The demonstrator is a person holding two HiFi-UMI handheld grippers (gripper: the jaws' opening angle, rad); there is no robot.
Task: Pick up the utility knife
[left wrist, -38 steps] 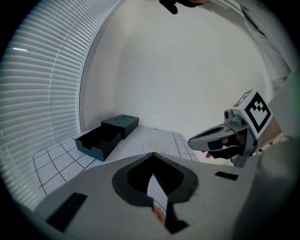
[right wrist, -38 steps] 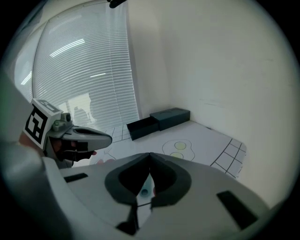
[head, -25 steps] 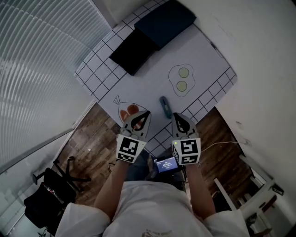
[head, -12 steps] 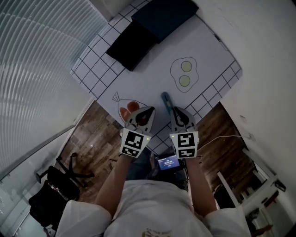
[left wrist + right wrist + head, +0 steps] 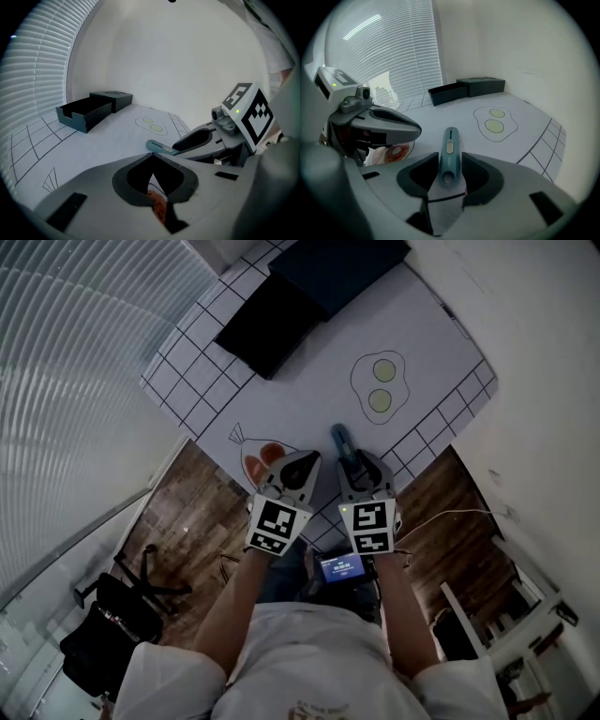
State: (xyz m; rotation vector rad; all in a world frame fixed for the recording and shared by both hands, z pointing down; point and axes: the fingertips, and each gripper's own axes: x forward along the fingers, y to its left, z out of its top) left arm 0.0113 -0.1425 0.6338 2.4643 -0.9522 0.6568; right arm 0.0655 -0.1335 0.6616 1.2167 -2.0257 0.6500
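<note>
Two risks: utility knife [image 5: 450,140] lies flat on desk [image 5: 525,117], tail end between opening fingers [image 5: 487,171] of right gripper [image 5: 450,161], untouched. Closing too high could clip only the tail & flick it away. Left gripper [image 5: 151,157] pinched together, empty.

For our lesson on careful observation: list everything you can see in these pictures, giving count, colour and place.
utility knife: one, teal, flat on the mat, between the right gripper's jaws
mat: one, white with black grid lines, centre of the head view
open tray: one, black, far end of the mat
box: one, dark blue, next to the tray
chair: one, black, off the mat, lower left
small screen: one, lit, below the grippers
left gripper: one, grey, jaws together, empty
right gripper: one, grey, jaws opening around the knife
</note>
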